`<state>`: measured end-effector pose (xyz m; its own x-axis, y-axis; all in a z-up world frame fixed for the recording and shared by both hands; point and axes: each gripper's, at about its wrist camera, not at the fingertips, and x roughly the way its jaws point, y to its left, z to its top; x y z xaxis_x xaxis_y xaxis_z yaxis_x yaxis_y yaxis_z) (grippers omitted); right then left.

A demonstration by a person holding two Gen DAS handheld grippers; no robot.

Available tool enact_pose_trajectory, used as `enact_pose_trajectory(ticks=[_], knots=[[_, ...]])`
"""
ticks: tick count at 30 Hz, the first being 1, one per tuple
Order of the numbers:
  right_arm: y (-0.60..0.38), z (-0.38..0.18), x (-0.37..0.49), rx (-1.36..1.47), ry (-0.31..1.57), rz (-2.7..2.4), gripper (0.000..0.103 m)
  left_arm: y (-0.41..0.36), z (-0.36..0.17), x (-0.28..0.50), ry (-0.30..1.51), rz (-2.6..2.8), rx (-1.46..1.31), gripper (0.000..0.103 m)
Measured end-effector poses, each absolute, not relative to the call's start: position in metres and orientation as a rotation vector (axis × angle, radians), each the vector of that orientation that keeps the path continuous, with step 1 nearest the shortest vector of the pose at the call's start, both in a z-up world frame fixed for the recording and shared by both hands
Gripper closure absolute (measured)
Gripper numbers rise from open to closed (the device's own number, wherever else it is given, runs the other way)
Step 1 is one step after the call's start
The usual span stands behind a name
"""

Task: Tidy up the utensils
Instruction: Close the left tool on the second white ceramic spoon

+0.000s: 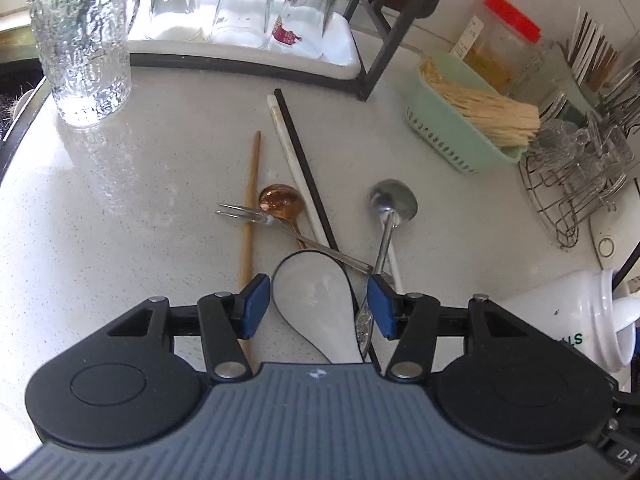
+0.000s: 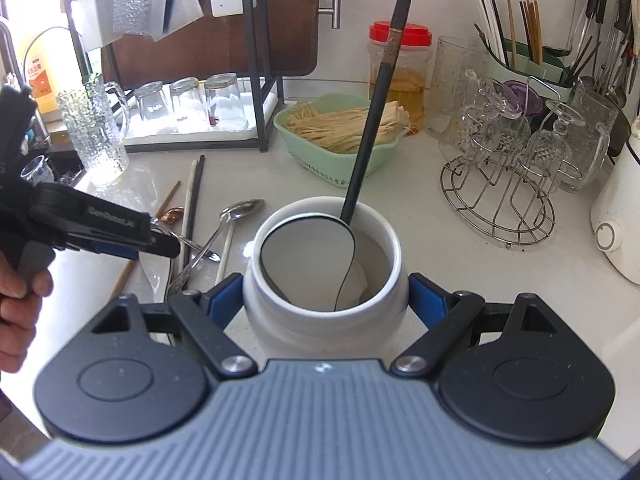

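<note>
While the left gripper [image 1: 316, 306] hangs low over the counter [image 1: 120, 208] with its blue pads spread apart, a white ceramic soup spoon [image 1: 316, 308] lies flat between them, touching neither that I can tell. Just past it: two-tine fork [image 1: 280, 226] lying across a copper spoon [image 1: 280, 202], steel spoon [image 1: 390, 210], wooden chopstick [image 1: 250, 208], white and black chopsticks [image 1: 296, 168] side by side. Right gripper [image 2: 326, 298] has its pads pressed on both sides of a white ceramic jar [image 2: 326, 312], upright on the counter. Only the right wrist view looks into the jar: a black-rimmed white spoon [image 2: 304, 252] and a black chopstick [image 2: 374, 120] leaning out of it. That view also shows the left gripper [image 2: 160, 244] from the side, angled down over the utensil pile, hand [image 2: 16, 292] gripping its handle. Left view catches just the jar's side [image 1: 580, 312] at right edge.
</note>
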<state>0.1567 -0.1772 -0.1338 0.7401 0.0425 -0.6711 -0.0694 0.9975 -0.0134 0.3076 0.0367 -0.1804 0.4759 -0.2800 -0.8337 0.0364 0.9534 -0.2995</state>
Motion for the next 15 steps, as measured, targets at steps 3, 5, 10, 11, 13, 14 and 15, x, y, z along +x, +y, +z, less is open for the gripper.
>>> enact_pose_trajectory(ticks=[3, 5, 10, 11, 13, 14, 15], knots=[[-0.176, -0.133, 0.157, -0.036, 0.736, 0.053, 0.014, 0.031, -0.182, 0.308, 1.057, -0.167, -0.235, 0.043], [-0.176, -0.133, 0.157, -0.035, 0.738, 0.047, 0.014, 0.028, -0.182, 0.309, 1.051, -0.132, -0.221, 0.043], [-0.175, -0.133, 0.157, -0.034, 0.742, 0.036, 0.014, 0.02, -0.184, 0.312, 1.057, -0.126, -0.163, 0.052], [-0.175, -0.133, 0.157, -0.034, 0.74, 0.033, 0.014, 0.02, -0.184, 0.312, 1.059, -0.129, -0.163, 0.052], [-0.174, -0.133, 0.157, -0.031, 0.736, 0.029, 0.014, 0.02, -0.184, 0.311, 1.06, -0.138, -0.155, 0.053], [-0.174, -0.134, 0.156, -0.03, 0.734, 0.028, 0.014, 0.02, -0.184, 0.31, 1.057, -0.139, -0.146, 0.053], [-0.174, -0.134, 0.156, -0.03, 0.731, 0.027, 0.013, 0.02, -0.183, 0.309, 1.054, -0.141, -0.139, 0.053]])
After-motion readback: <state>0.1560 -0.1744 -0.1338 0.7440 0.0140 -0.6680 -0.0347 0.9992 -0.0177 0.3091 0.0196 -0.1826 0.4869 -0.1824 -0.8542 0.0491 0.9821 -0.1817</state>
